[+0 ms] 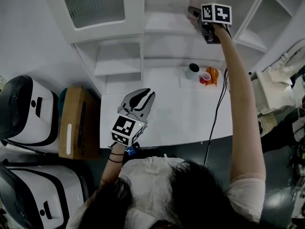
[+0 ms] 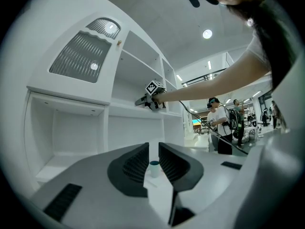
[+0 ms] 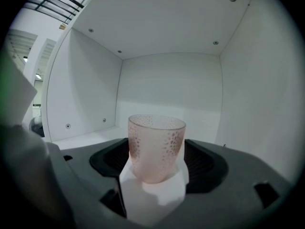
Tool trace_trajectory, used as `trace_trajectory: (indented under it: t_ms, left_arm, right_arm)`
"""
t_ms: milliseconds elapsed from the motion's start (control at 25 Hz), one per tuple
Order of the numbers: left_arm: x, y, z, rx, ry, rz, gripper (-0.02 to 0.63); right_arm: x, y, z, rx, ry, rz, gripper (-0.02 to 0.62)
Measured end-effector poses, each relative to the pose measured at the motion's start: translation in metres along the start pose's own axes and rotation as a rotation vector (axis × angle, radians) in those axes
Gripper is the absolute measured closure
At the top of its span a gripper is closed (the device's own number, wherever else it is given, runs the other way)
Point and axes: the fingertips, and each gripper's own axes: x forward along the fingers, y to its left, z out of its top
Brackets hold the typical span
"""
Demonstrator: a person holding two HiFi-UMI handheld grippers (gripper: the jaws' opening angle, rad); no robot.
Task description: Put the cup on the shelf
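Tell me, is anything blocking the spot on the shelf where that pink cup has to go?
Nothing visible does. The right gripper holds the pink cup in its jaws, already inside the shelf compartment, whose walls and floor look bare. The patch of floor right under the cup is hidden by the gripper.

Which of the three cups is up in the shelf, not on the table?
The pale pink dotted translucent cup, held by the right gripper inside the white shelf; the white dark-rimmed cup and small red cup stand on the table.

Compartment walls flank the cup; open room behind it.
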Motion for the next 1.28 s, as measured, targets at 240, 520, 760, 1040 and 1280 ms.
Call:
trace_trajectory:
  t_ms: [240,520,760,1040,1280]
  left_arm:
    - [0.002,0.001,-0.002,-0.005,0.0,0.004,0.535]
    - [0.004,0.003,-0.006,-0.012,0.007,0.016,0.535]
    - [0.006,0.002,-0.007,-0.015,0.012,0.023,0.535]
    - [0.016,-0.004,-0.007,-0.025,0.02,0.031,0.535]
    - [0.025,-0.021,-0.012,-0.034,0.033,0.03,0.535]
  right_arm:
    - [-0.001,-0.004,-0.01,0.021,0.027,0.006,0.252]
    - [-0.012,0.004,-0.014,-0.028,0.053,0.039,0.252]
    - [-0.052,0.007,-0.004,-0.027,-0.083,0.039,0.252]
    - [-0.119,0.047,-0.014,0.097,-0.232,0.217,0.253]
    - [-0.163,0.082,-0.059,0.055,-0.295,0.316,0.253]
